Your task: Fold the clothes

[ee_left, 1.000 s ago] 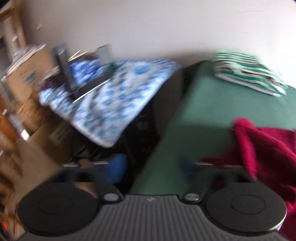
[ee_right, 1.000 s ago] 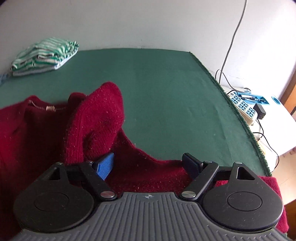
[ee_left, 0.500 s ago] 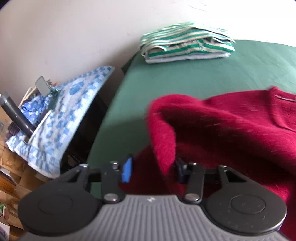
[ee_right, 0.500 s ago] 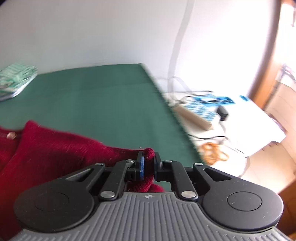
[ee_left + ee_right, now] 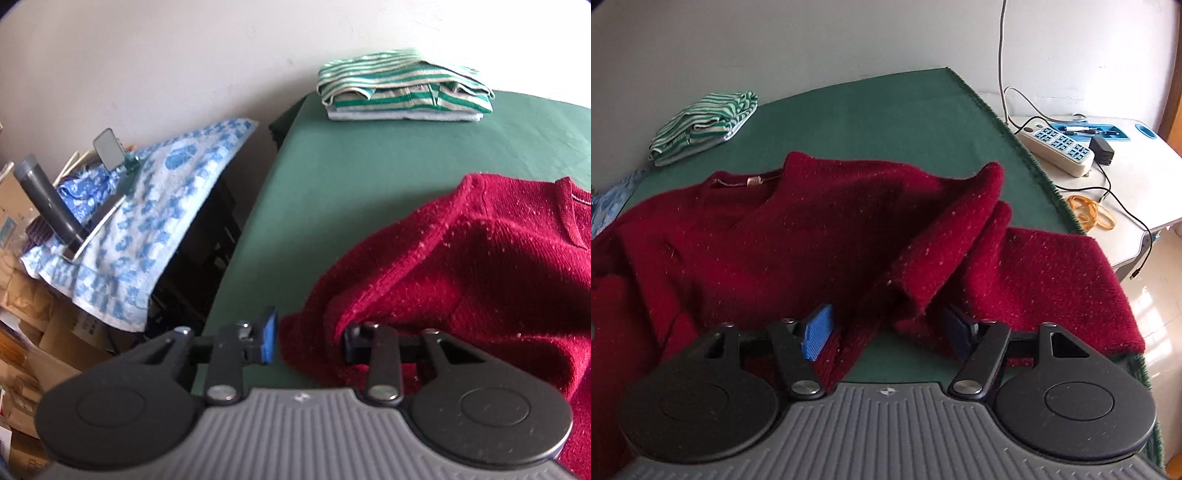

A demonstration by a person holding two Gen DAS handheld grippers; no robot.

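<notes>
A dark red knitted sweater [image 5: 798, 229] lies spread on the green table [image 5: 868, 122], its neckline toward the far side. My right gripper [image 5: 886, 332] hovers at its near edge. Its jaws are opening, and a raised fold of sleeve lies loosely between them without being pressed. In the left wrist view my left gripper [image 5: 310, 338] straddles the sweater's [image 5: 480, 266] left edge near the table's [image 5: 351, 177] left side. Its jaws are closing with a bunch of red knit between them. The blue pad stands just clear of the cloth.
A folded green-and-white striped stack [image 5: 402, 88] sits at the table's far left corner. Left of the table a blue-and-white towel [image 5: 147, 221] drapes over clutter beside cardboard boxes [image 5: 22, 295]. To the right, a white side table [image 5: 1137, 184] carries a power strip [image 5: 1056, 147], cables and orange bands [image 5: 1089, 214].
The left gripper swung from the table's left side onto the sweater's edge and narrowed around it. The right gripper pinched a sweater corner, drew it right, then let go and widened.
</notes>
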